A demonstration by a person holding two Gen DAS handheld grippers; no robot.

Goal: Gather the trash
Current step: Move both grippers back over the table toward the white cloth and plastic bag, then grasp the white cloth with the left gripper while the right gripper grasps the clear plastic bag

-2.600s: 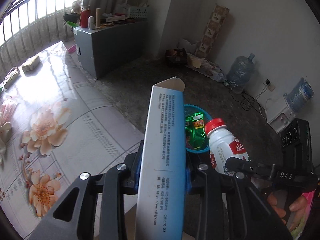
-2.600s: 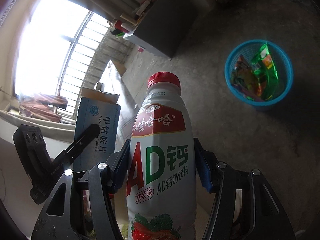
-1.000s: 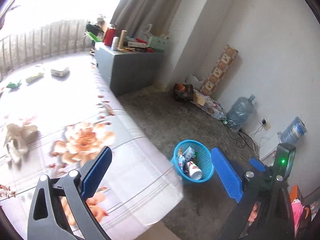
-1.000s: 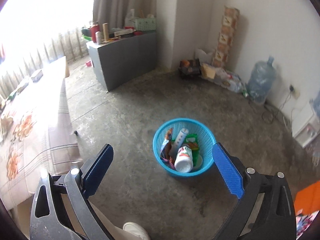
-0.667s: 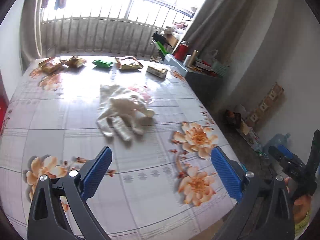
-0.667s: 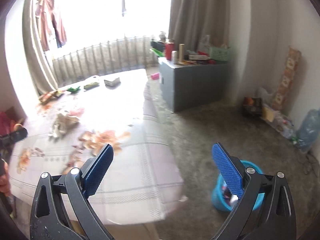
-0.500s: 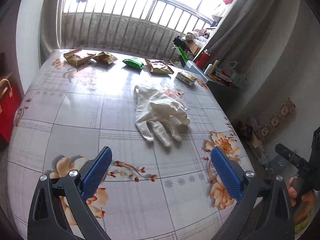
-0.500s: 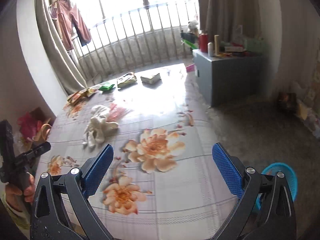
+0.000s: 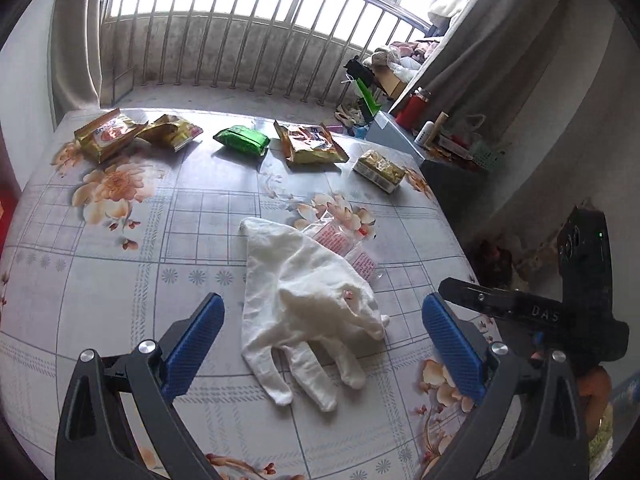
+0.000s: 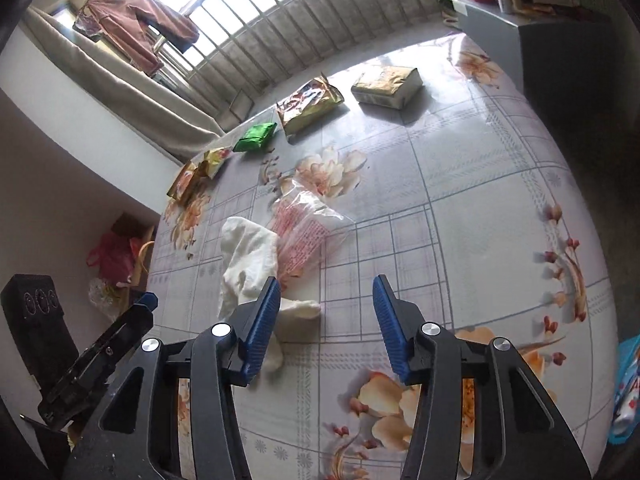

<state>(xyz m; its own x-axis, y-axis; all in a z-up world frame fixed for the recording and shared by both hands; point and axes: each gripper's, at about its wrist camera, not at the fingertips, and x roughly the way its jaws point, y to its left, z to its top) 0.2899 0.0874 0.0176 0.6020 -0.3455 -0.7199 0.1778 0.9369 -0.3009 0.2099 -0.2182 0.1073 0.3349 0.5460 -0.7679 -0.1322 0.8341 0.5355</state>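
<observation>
Barred windows line the far side of the room, and below them a table (image 9: 100, 272) in a floral checked cloth fills both views; along its far edge, left to right, lie a gold snack packet (image 9: 106, 134), a second crumpled gold packet (image 9: 170, 132), a green packet (image 9: 241, 141), another gold packet (image 9: 310, 145) and a small foil-topped box (image 9: 380, 170); nearer the middle a white glove (image 9: 308, 304) lies flat, fingers toward the camera, overlapping a clear plastic bag with red print (image 9: 346, 246) just behind it; the left gripper (image 9: 324, 344) hangs over the glove with its blue pads spread wide, and whether they reach the cloth I cannot tell; nothing is pinched; over on the right, the right gripper (image 10: 324, 320) points down at the table with its jaws closing, only bare cloth between them, its left pad in front of the glove's fingertips; a grey cabinet (image 9: 404, 140) cluttered with bottles stands beyond the table's right corner; at the right view's far edge a sliver of blue basket (image 10: 626, 392) shows down on the floor.
</observation>
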